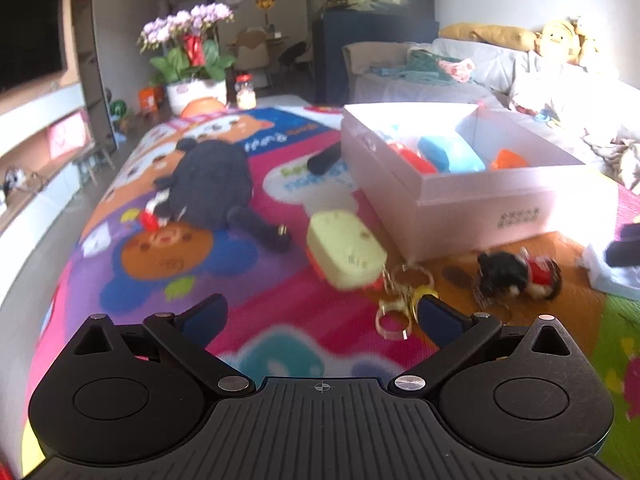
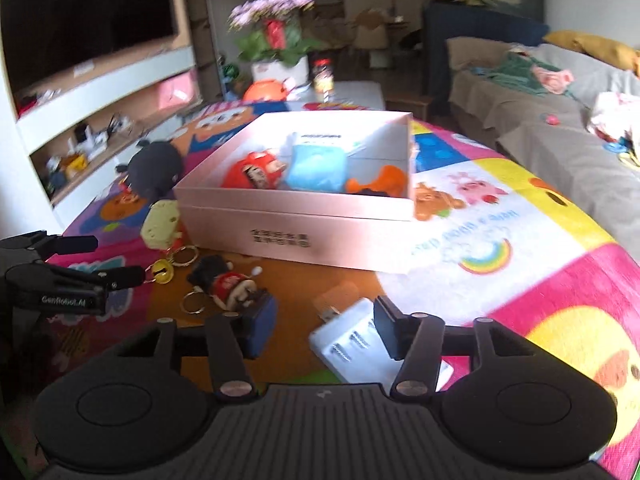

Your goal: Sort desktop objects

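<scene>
Black left claw (image 2: 116,258) reads "Genrobot.AI"; both it and the right claw (image 2: 320,332) gape, holding nothing.

Right claw (image 2: 324,330) low over colourful cartoon-print surface (image 2: 520,240), jaws apart, white battery charger (image 2: 352,350) lying between them, right pad at its edge; firm contact not clear. Pink box (image 2: 296,216) just beyond, holding red toy (image 2: 252,174), blue pouch (image 2: 318,168) and orange item (image 2: 378,184). Small doll keychain (image 2: 230,284), gold bell (image 2: 162,270) and yellow sponge-like toy (image 2: 162,220) left of charger. Left claw (image 2: 116,260) entering at left edge.
</scene>
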Action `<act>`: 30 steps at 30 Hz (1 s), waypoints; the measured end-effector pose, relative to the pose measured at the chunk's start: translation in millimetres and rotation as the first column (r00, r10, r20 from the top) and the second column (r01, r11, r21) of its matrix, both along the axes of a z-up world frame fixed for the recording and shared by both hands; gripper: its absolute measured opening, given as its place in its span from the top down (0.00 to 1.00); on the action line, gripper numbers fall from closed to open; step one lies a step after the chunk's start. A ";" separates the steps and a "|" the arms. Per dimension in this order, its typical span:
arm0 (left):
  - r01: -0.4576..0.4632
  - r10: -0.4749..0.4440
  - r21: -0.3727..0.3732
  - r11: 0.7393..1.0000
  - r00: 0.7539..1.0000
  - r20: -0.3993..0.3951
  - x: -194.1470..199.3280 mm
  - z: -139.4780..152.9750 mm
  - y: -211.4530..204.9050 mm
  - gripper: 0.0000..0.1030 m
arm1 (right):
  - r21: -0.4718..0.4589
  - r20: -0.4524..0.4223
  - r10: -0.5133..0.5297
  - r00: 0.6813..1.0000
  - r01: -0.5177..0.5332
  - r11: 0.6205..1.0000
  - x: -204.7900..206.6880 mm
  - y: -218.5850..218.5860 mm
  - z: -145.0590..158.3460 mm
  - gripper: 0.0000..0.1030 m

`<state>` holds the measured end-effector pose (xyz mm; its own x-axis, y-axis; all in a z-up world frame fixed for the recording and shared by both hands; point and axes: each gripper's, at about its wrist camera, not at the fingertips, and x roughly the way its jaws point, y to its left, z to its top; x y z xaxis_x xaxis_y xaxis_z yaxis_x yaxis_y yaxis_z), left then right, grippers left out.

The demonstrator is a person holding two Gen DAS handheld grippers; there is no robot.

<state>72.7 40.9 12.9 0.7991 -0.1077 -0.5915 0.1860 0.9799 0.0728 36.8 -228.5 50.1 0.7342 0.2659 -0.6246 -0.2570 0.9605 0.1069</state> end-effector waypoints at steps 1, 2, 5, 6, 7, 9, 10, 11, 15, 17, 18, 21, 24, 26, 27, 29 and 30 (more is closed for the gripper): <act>0.003 -0.003 0.005 1.000 1.000 0.002 5.2 0.5 -2.4 0.00 | -0.001 0.017 -0.014 1.000 0.014 1.000 -3.1 -2.0 -1.2 0.43; 0.015 -0.015 -0.001 1.000 1.000 0.005 10.2 1.6 -4.2 0.00 | -0.009 0.038 -0.027 0.999 0.027 1.000 -6.6 -5.1 -4.9 0.41; 0.044 -0.044 -0.045 0.998 0.999 -0.017 24.3 4.7 -7.8 0.13 | -0.041 0.087 -0.056 0.995 0.060 0.997 -12.4 -6.4 -9.6 0.36; 0.041 -0.043 -0.063 0.997 0.998 -0.034 29.4 4.8 -8.3 0.26 | -0.042 0.091 -0.060 0.994 0.065 0.997 -13.4 -6.7 -11.8 0.35; 0.032 -0.036 -0.076 0.997 0.998 -0.054 34.5 4.1 -8.7 0.31 | -0.038 0.090 -0.063 0.994 0.066 0.997 -14.1 -8.1 -13.1 0.35; 0.010 -0.016 -0.090 0.996 0.998 -0.066 40.1 1.9 -8.0 0.33 | -0.025 0.079 -0.066 0.995 0.068 0.997 -13.5 -8.5 -17.1 0.34; 0.003 -0.009 -0.090 0.996 0.998 -0.069 41.7 0.1 -7.5 0.39 | -0.018 0.073 -0.068 0.995 0.069 0.997 -12.8 -8.2 -20.0 0.34; 0.006 -0.012 -0.088 0.996 0.997 -0.071 42.6 -1.5 -7.4 0.44 | -0.012 0.066 -0.068 0.995 0.069 0.998 -12.7 -8.3 -22.9 0.34; 0.026 -0.027 -0.035 0.999 0.999 -0.033 32.9 6.5 -5.4 0.45 | -0.021 0.081 -0.055 0.995 0.057 0.998 -15.5 -3.3 -26.9 0.31; 0.048 -0.050 0.050 0.998 0.998 0.030 22.6 21.1 -4.1 0.45 | -0.015 0.085 -0.059 0.995 0.060 0.998 -17.1 -4.7 -27.1 0.29; 0.049 -0.055 0.105 0.993 0.997 0.062 17.8 28.3 -3.7 0.45 | -0.009 0.083 -0.062 0.995 0.063 0.998 -17.0 -5.9 -27.1 0.29; 0.025 -0.077 0.316 0.949 0.985 0.154 4.7 40.7 -7.5 0.45 | 0.011 0.080 -0.070 0.994 0.069 0.998 -16.9 -7.9 -27.9 0.29; 0.121 -0.157 0.326 0.938 0.984 0.086 -7.1 41.0 -15.4 0.40 | 0.021 0.085 -0.076 0.993 0.074 0.997 -18.2 -9.0 -27.4 0.26; 0.241 -0.243 0.213 0.947 0.970 -0.020 -18.3 36.2 -19.9 0.28 | 0.022 0.092 -0.082 0.992 0.080 0.997 -19.8 -9.5 -26.8 0.24; 0.286 -0.282 0.179 0.941 0.958 -0.048 -26.1 32.9 -23.5 0.23 | 0.022 0.097 -0.086 0.992 0.084 0.996 -20.7 -9.6 -26.5 0.22; 0.333 -0.328 0.160 0.929 0.943 -0.056 -44.1 27.6 -30.3 0.15 | 0.023 0.106 -0.093 0.990 0.091 0.996 -21.9 -9.7 -26.0 0.18; 0.350 -0.345 0.146 0.925 0.937 -0.059 -50.8 26.4 -32.1 0.14 | 0.023 0.107 -0.095 0.990 0.093 0.995 -21.7 -9.7 -25.9 0.17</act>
